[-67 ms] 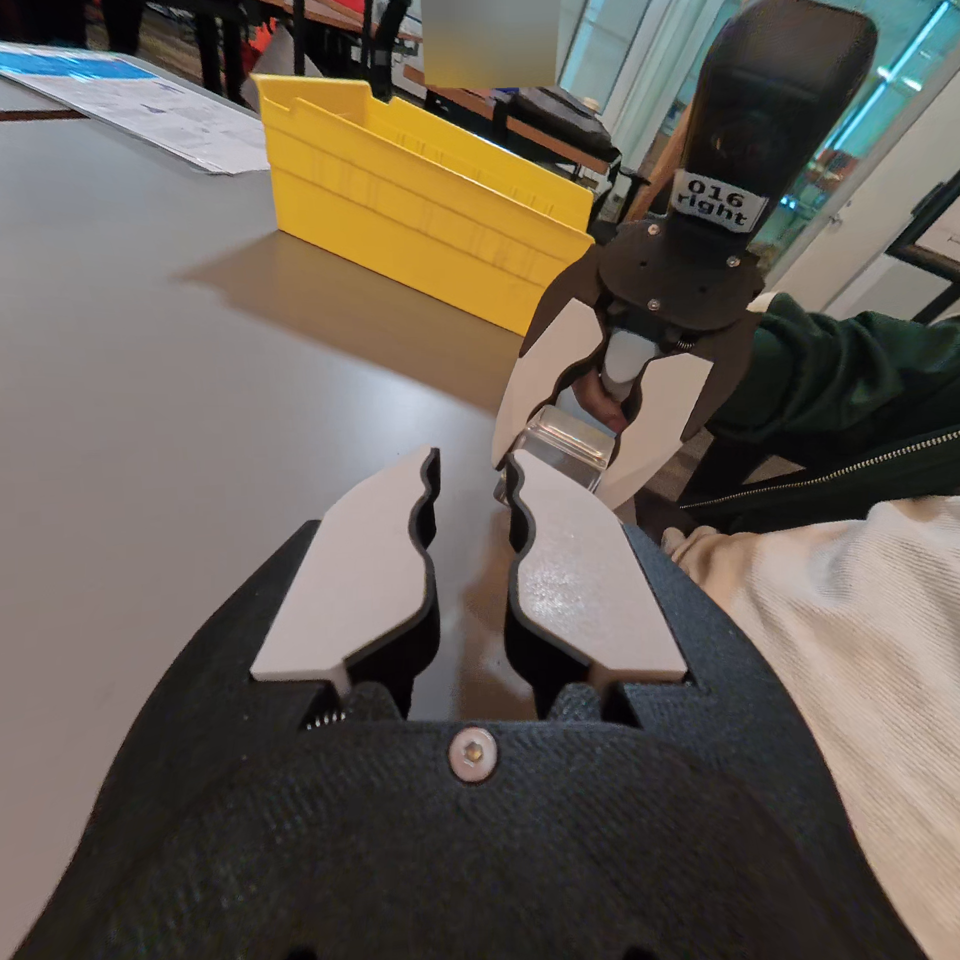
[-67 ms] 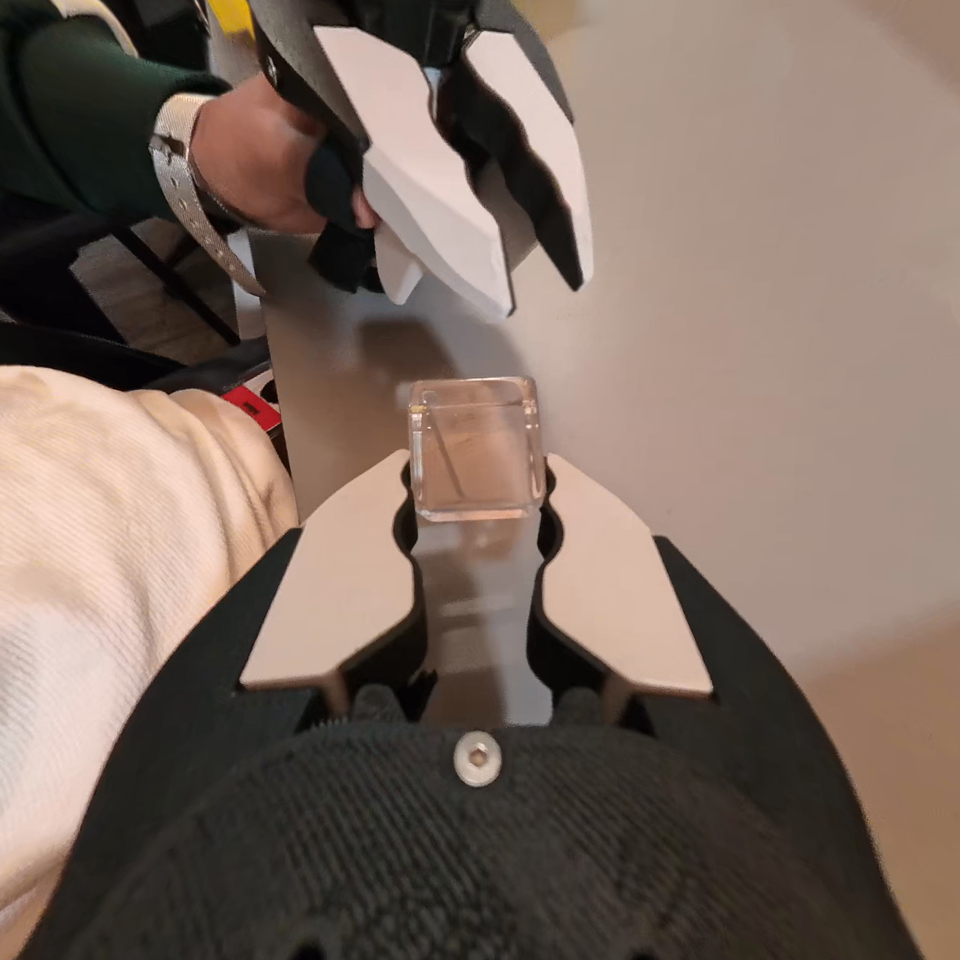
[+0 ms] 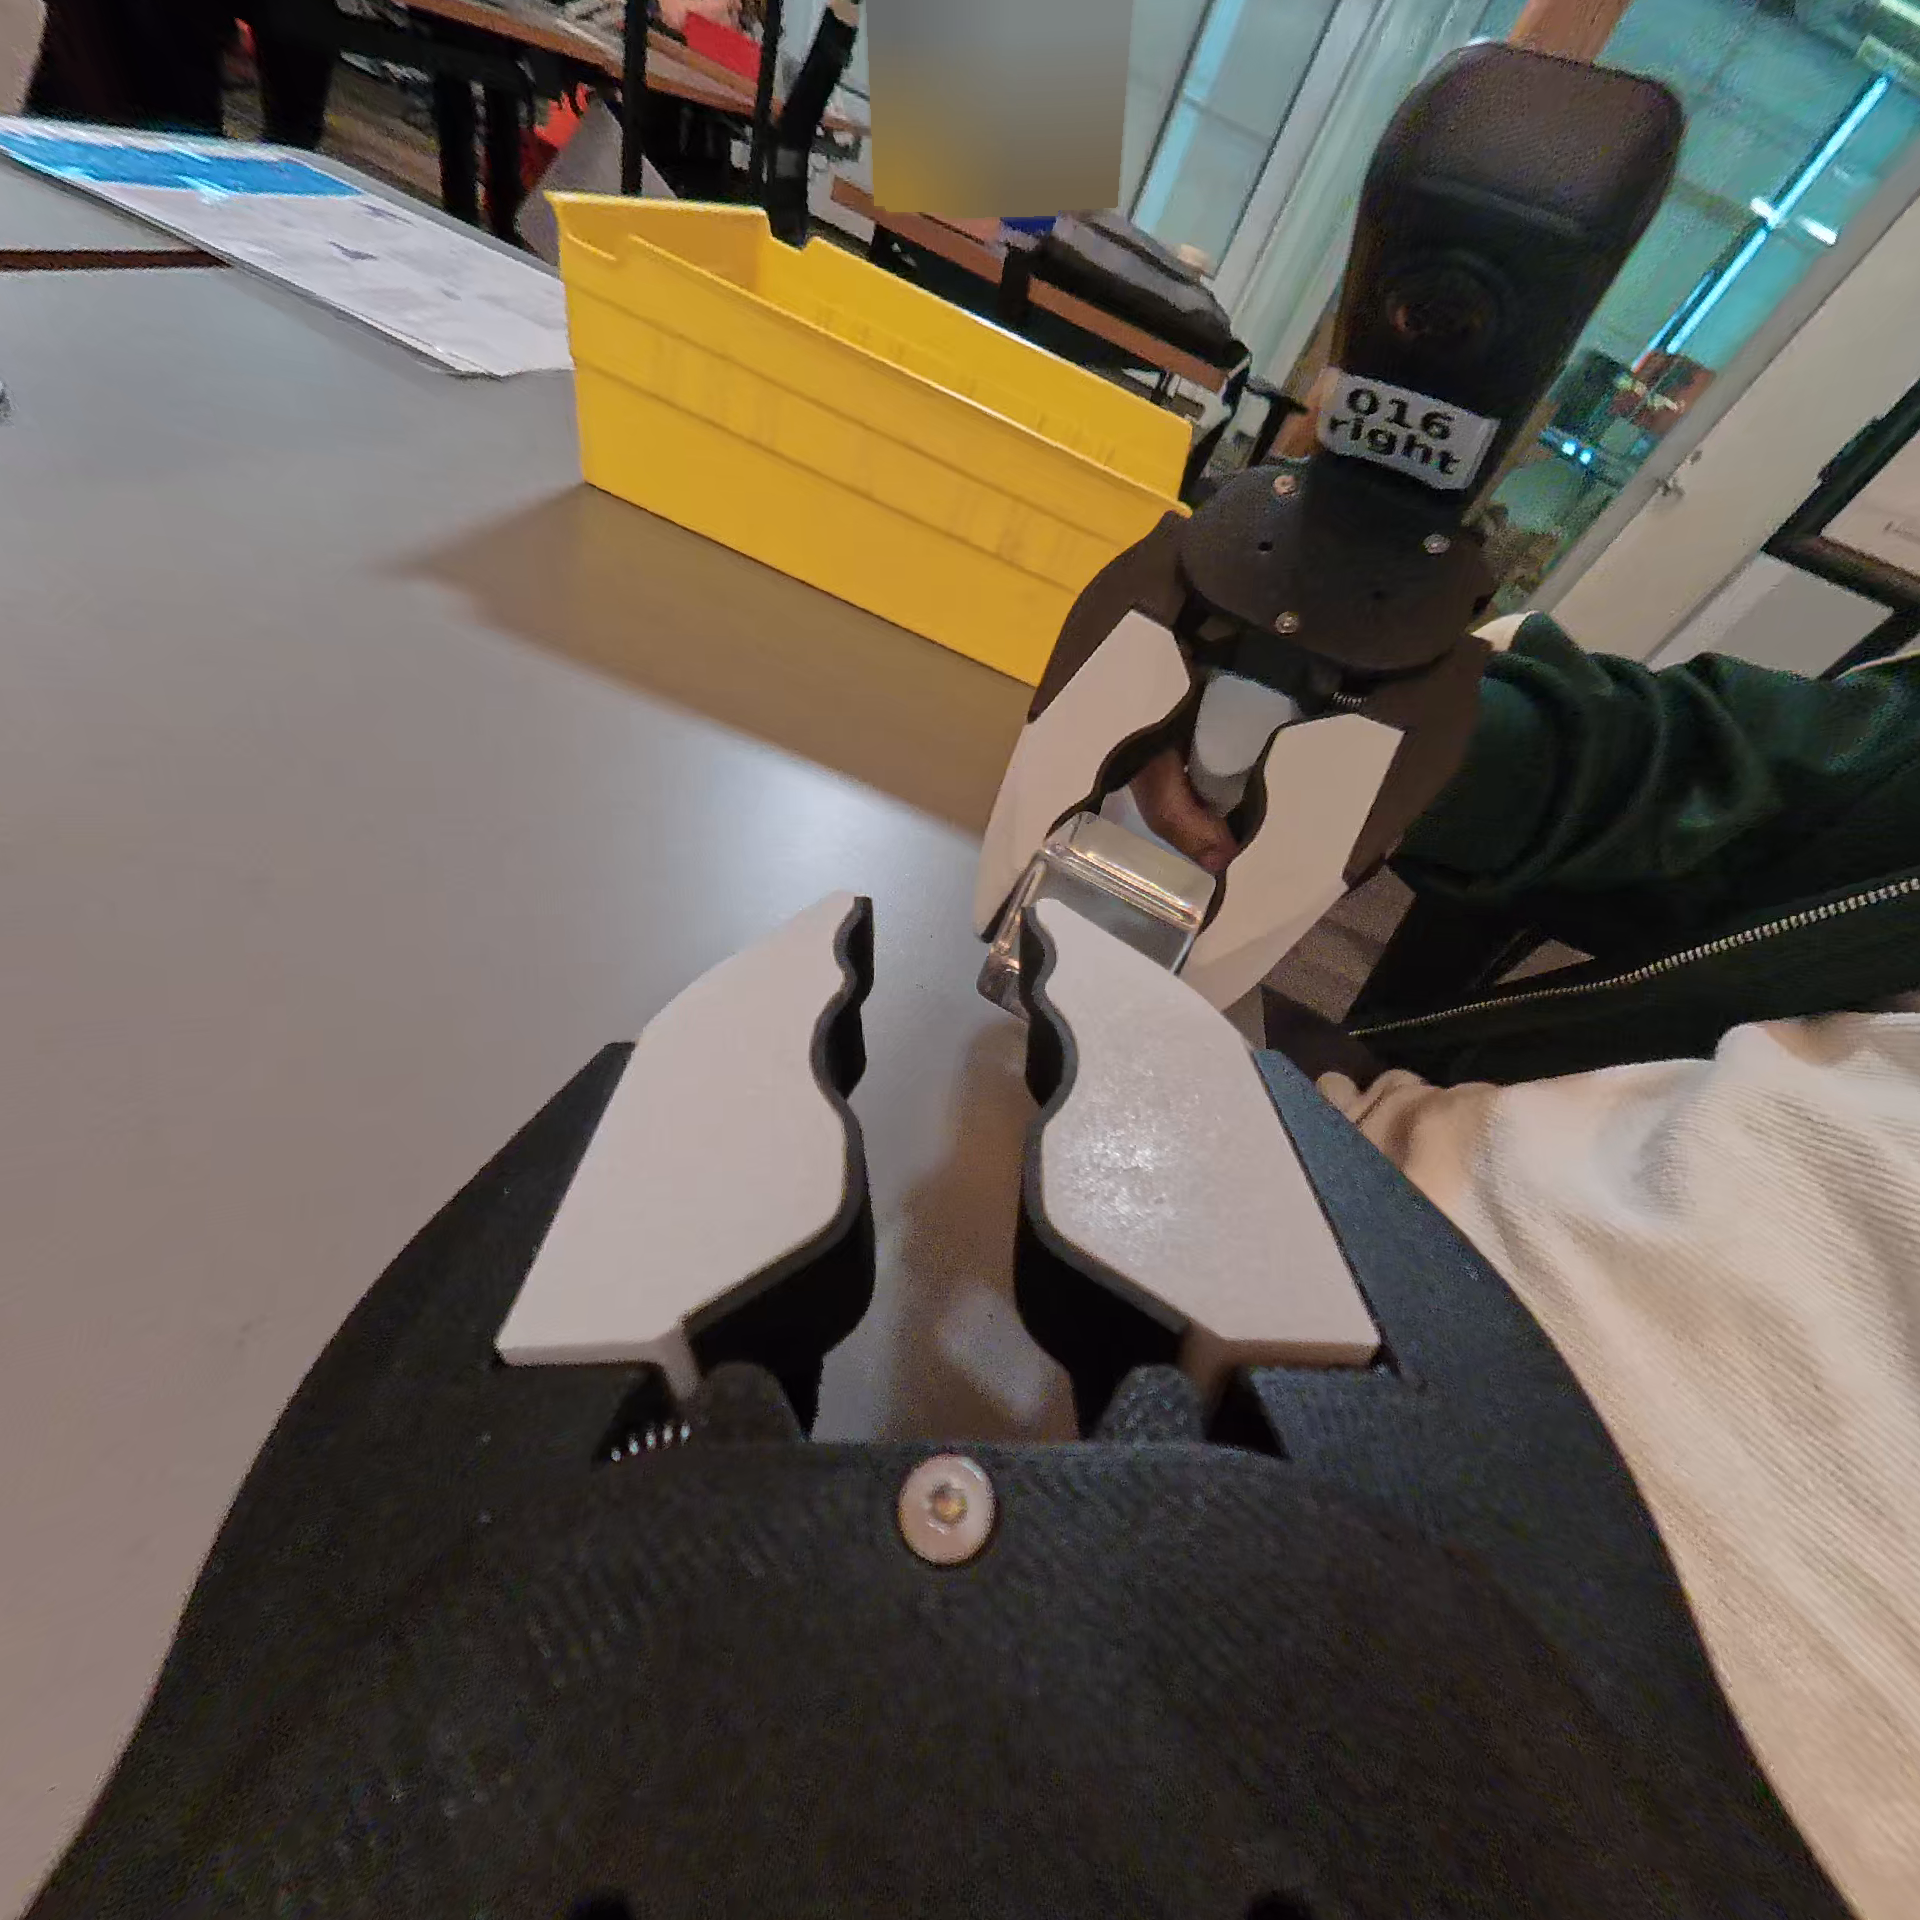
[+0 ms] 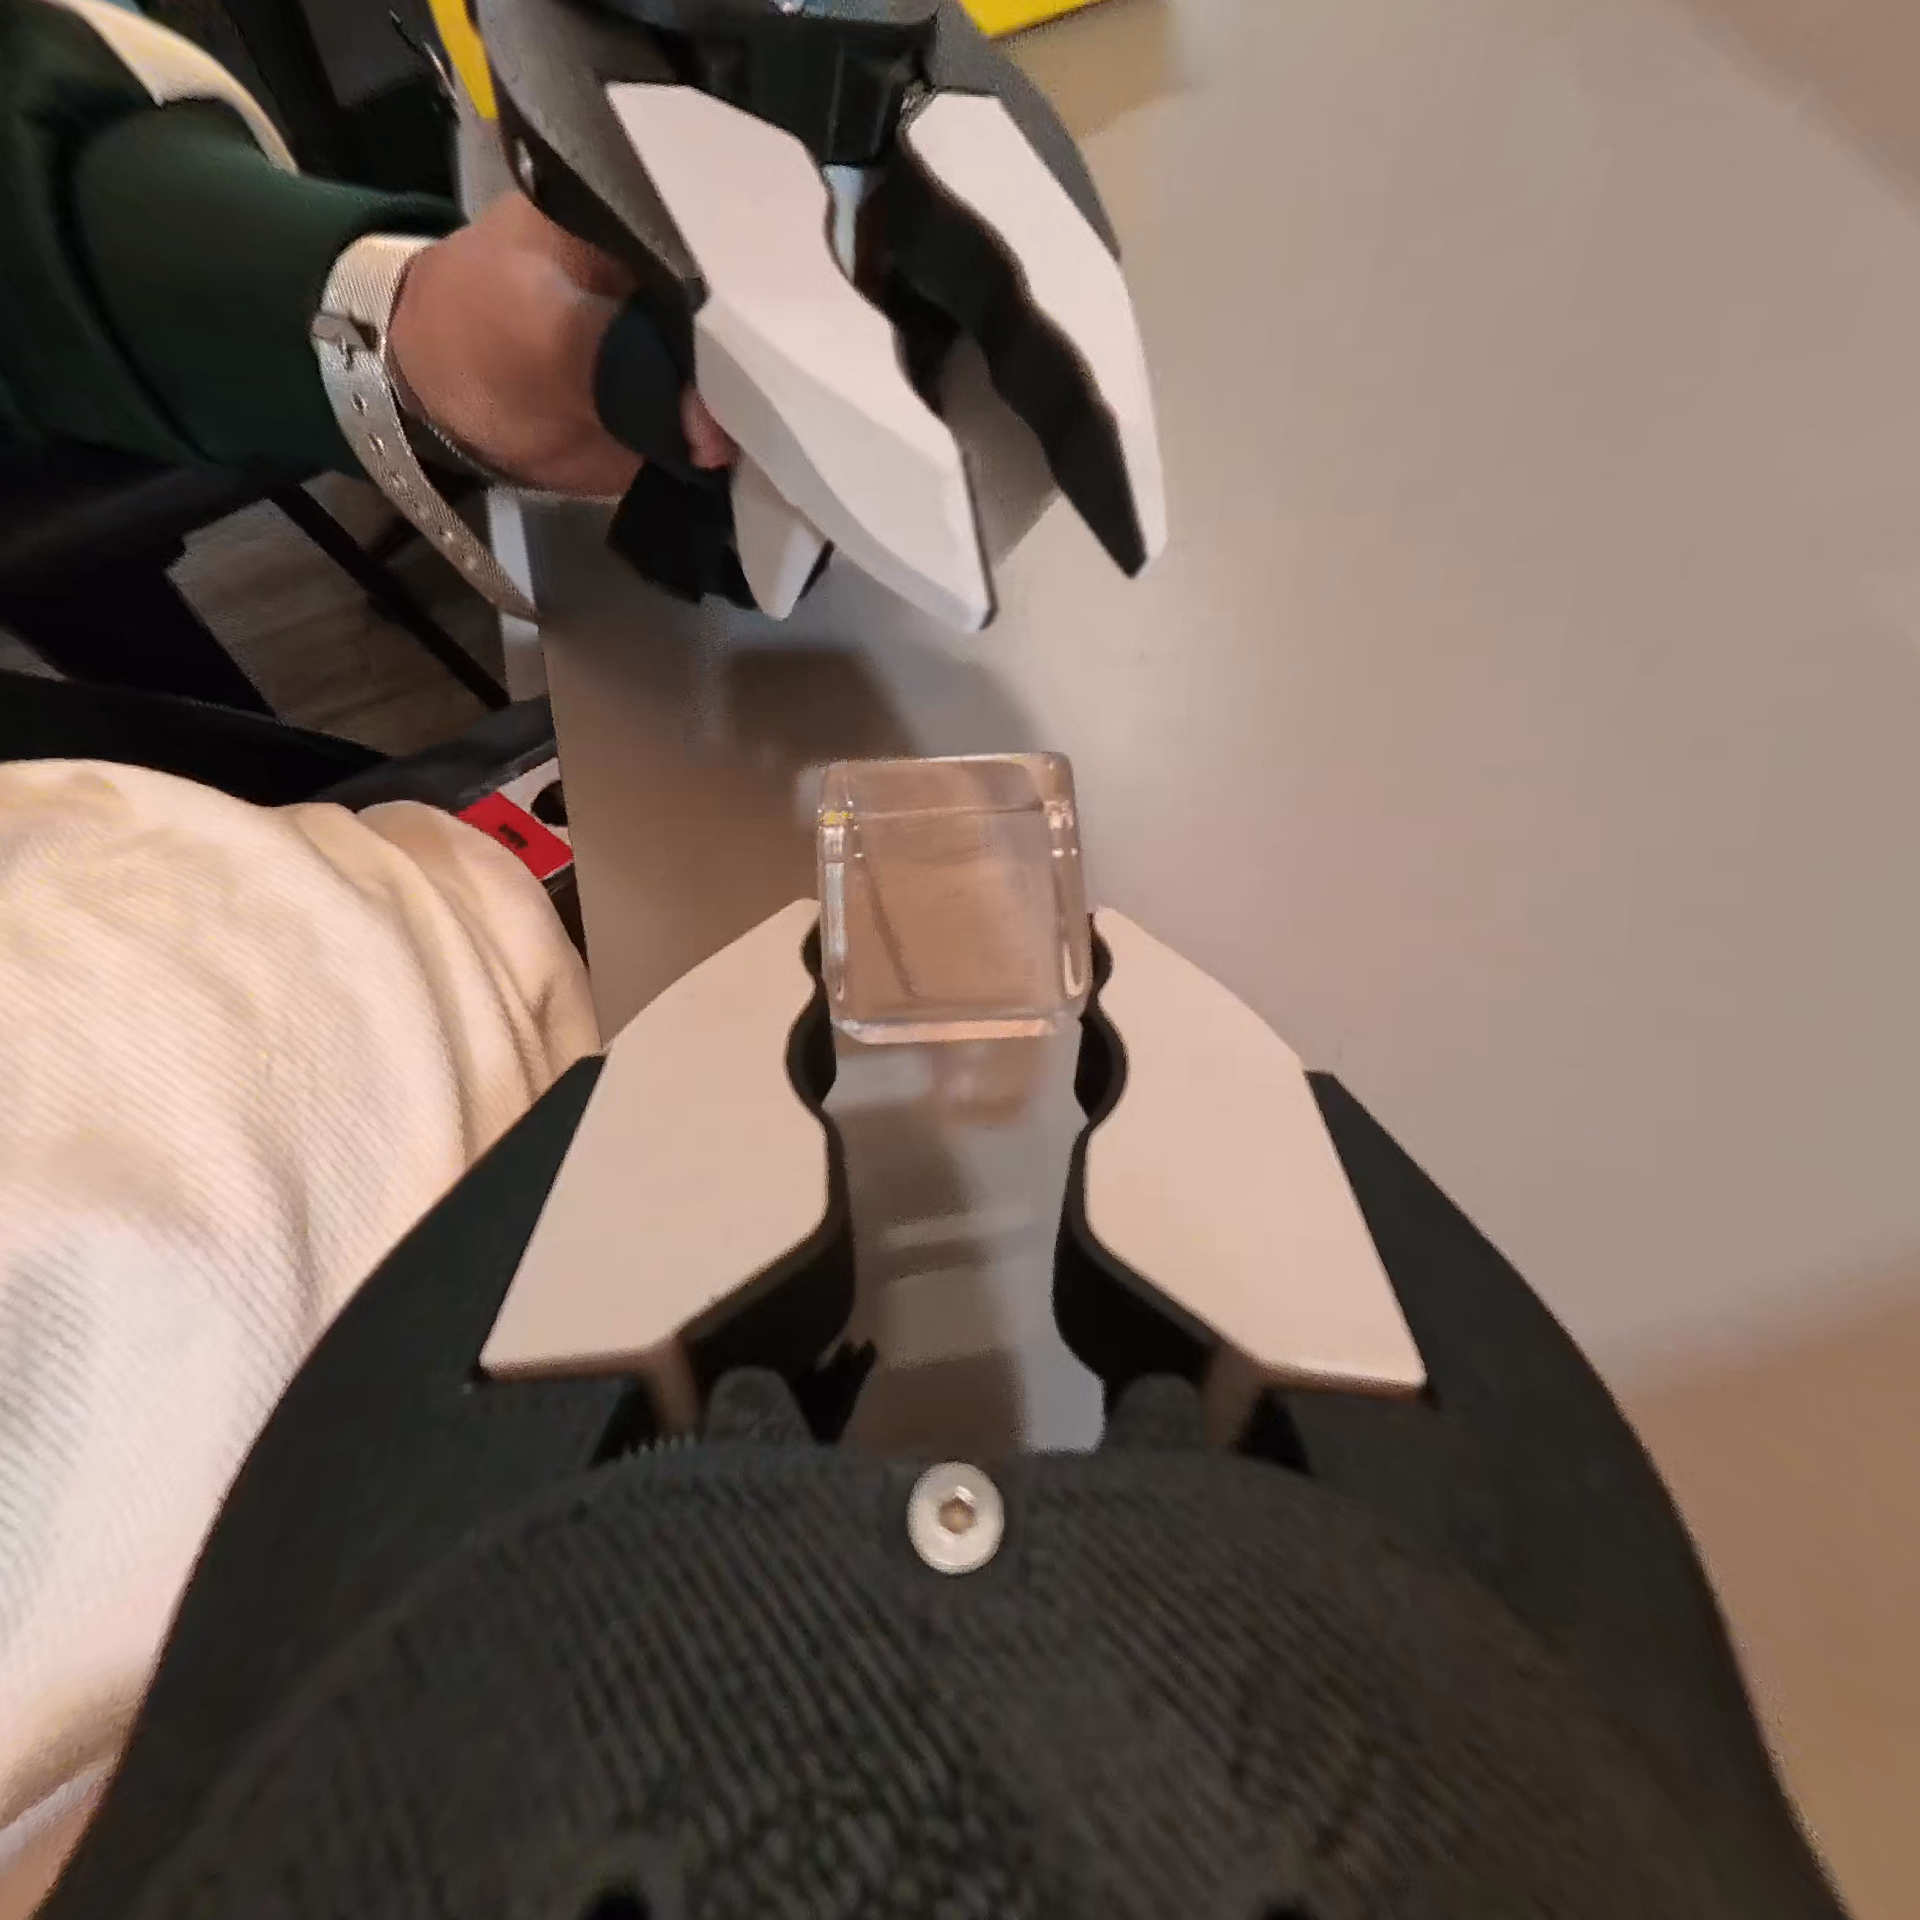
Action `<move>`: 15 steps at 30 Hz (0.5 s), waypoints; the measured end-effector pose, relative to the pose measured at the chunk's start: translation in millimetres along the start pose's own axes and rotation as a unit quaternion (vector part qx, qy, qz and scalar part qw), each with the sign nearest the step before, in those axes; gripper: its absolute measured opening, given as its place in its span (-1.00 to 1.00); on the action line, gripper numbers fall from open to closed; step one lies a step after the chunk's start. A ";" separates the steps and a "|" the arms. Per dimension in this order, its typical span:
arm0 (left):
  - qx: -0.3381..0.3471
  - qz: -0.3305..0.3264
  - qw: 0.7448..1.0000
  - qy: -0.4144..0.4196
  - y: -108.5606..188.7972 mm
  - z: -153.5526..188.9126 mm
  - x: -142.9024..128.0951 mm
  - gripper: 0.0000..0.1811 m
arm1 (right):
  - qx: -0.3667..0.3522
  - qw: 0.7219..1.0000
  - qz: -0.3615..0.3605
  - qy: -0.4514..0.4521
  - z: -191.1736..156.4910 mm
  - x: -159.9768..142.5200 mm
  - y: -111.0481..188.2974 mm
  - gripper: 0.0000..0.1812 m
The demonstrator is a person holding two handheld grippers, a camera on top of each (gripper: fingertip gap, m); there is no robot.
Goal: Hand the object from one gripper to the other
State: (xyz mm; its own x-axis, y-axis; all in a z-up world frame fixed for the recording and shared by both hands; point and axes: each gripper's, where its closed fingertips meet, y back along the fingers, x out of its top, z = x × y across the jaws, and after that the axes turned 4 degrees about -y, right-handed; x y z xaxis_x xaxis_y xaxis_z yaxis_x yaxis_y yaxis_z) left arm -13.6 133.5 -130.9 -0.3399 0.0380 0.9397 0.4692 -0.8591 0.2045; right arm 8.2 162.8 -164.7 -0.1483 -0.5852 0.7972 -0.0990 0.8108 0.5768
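- Left wrist view: the left gripper (image 3: pixel 945 935) has its jaws apart with nothing between them, only bare grey table (image 3: pixel 312 831) showing through the gap
- Just past its right fingertip the clear cube (image 3: pixel 1117 899) is pinched at the tips of the right gripper (image 3: pixel 1101 914), which points down toward the table and faces the left one
- A yellow bin (image 3: pixel 831 436) stands farther back on the table, with a printed sheet (image 3: pixel 343 239) near the far edge; neither looks to play a part here
- Right wrist view: the right gripper (image 4: pixel 956 925) has its jaws clamped on the clear cube (image 4: pixel 951 894), which is held by its two side faces and juts forward beyond the fingertips
- The left gripper (image 4: pixel 1060 582) hangs above and beyond the cube, jaws parted, near but not touching it; a hand (image 4: pixel 509 364) grips its handle
- Progress, as I judge it: the cube is picked up and presented, so the first part is done
- Left to do: bring the empty left jaws around the cube's free faces, close them, then release the right grip
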 end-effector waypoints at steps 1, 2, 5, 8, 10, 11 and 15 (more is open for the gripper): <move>0.002 0.006 1.000 0.003 3.1 0.4 0.7 -0.71 | 0.008 1.000 0.005 -0.004 0.2 3.0 -1.1 -0.51; 0.006 0.010 1.000 0.004 6.1 0.7 0.7 -0.69 | 0.018 1.000 0.011 -0.009 0.0 6.1 -2.1 -0.51; 0.017 0.017 1.000 0.007 13.3 -0.3 -1.3 -0.67 | 0.047 0.998 0.030 -0.026 0.1 15.4 -2.8 -0.51; 0.021 0.024 0.999 0.018 17.5 0.0 -2.6 -0.63 | 0.071 0.995 0.050 -0.047 2.7 23.1 -0.4 -0.51; 0.020 0.030 0.999 0.024 19.3 1.1 -2.6 -0.61 | 0.084 0.992 0.064 -0.062 5.4 28.0 1.9 -0.51; 0.019 0.032 0.999 0.026 19.9 1.6 -2.7 -0.60 | 0.090 0.991 0.072 -0.069 7.0 30.2 3.2 -0.51; 0.016 0.032 0.999 0.028 20.2 4.2 -3.5 -0.57 | 0.110 0.984 0.099 -0.099 11.9 37.2 9.2 -0.52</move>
State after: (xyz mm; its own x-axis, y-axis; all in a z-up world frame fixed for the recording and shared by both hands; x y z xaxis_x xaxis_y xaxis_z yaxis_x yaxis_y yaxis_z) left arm 0.5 118.1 -128.8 -0.3528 -0.0456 0.9346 0.5171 -0.8419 0.1541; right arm -9.9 148.6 -131.9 -0.3725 -0.4203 0.8274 -0.2559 0.9035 0.3437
